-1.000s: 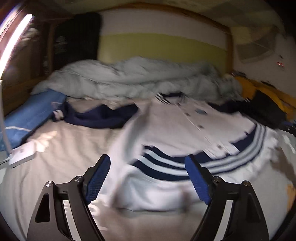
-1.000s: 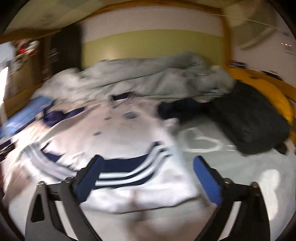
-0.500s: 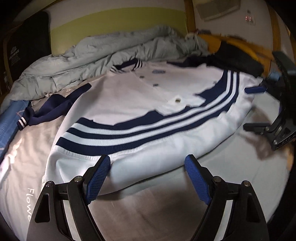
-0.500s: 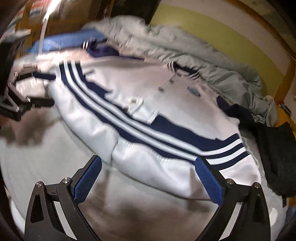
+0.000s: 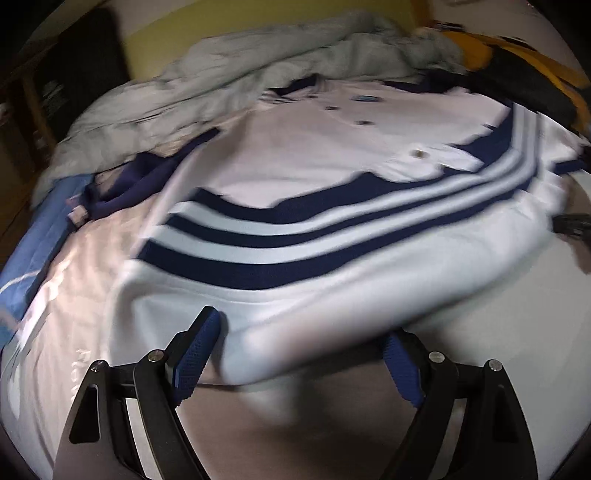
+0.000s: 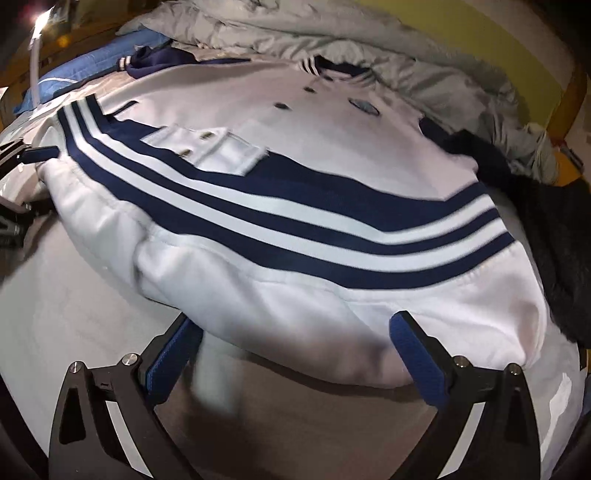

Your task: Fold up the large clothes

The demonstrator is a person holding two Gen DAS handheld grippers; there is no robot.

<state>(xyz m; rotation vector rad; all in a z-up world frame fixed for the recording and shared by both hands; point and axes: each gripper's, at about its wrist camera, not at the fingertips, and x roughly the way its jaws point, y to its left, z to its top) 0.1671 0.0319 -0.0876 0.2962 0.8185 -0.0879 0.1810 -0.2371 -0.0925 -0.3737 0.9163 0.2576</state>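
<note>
White navy-striped jacket (image 5: 332,155) spread flat on the bed (image 5: 74,295), left gripper (image 5: 299,332) jaws wide open at its hem, right gripper (image 6: 291,332) jaws open too, straddling the hem, grey duvet (image 6: 332,33) bunched behind

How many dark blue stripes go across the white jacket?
3 on the jacket: a wide stripe nearest the buttons, a thin middle stripe, and a third stripe nearest the hem.
</note>
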